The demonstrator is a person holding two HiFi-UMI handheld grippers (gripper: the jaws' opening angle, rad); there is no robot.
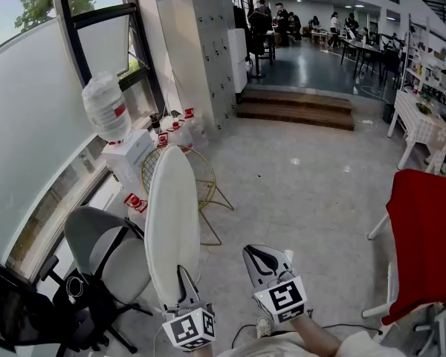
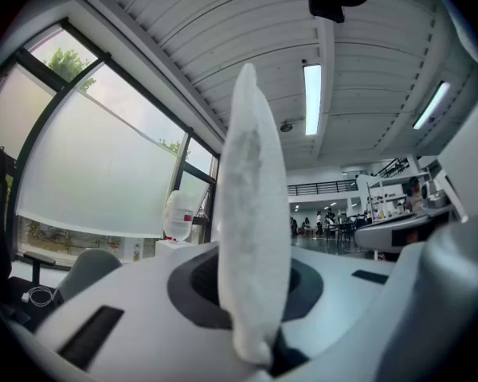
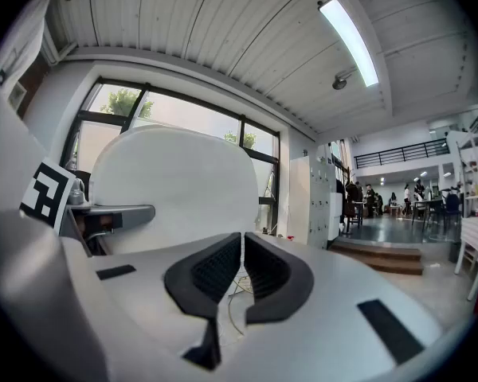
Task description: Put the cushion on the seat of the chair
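The left gripper [image 1: 184, 285] is clamped on the lower edge of the white cushion [image 1: 172, 222], which stands upright on edge above it. The right gripper [image 1: 267, 262] has its jaws together, empty. Pinched so narrowly, the tall cushion could swing over or slip free short of the grey chair [image 1: 104, 244] just beside it.

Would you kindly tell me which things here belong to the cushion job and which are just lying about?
Job: cushion; left gripper, shut on it; grey chair, the likely target.
Lying about: right gripper, shut and empty; red chair; water bottle; wire stand; steps.
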